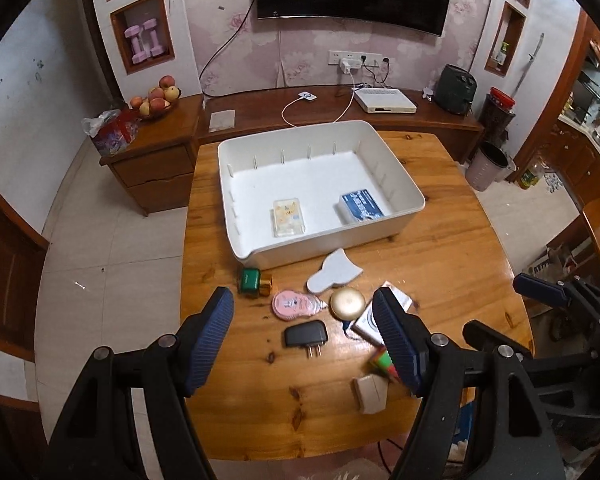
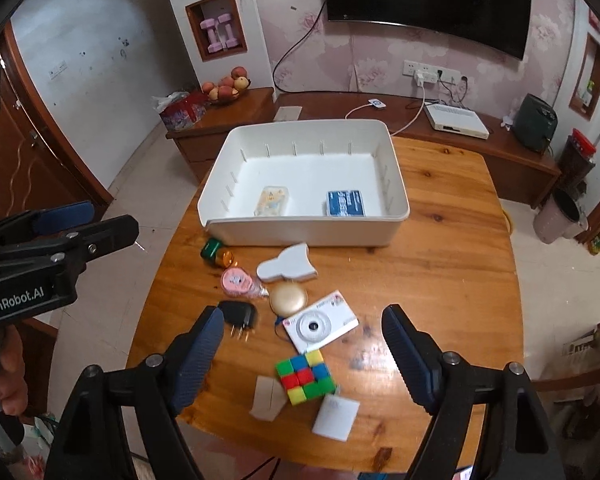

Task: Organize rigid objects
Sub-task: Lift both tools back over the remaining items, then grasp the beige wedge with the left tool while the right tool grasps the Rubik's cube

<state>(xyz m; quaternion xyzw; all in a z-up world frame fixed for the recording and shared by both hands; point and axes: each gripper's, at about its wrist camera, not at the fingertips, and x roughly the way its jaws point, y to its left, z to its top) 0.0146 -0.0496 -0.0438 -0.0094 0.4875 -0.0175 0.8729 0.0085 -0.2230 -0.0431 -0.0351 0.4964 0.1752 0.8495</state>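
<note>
Overhead, both hand-held grippers released, left (image 1: 304,344), right (image 2: 302,354), white bin (image 2: 300,231) mid-table, clutter near front edge.

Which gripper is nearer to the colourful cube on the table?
Probably right. The right gripper hangs open with the cube between its fingers in its view. The left gripper is open further left, over the black plug.

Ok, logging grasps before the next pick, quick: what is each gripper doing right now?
Left gripper: open, holding nothing, above the table.
Right gripper: open, holding nothing.
</note>
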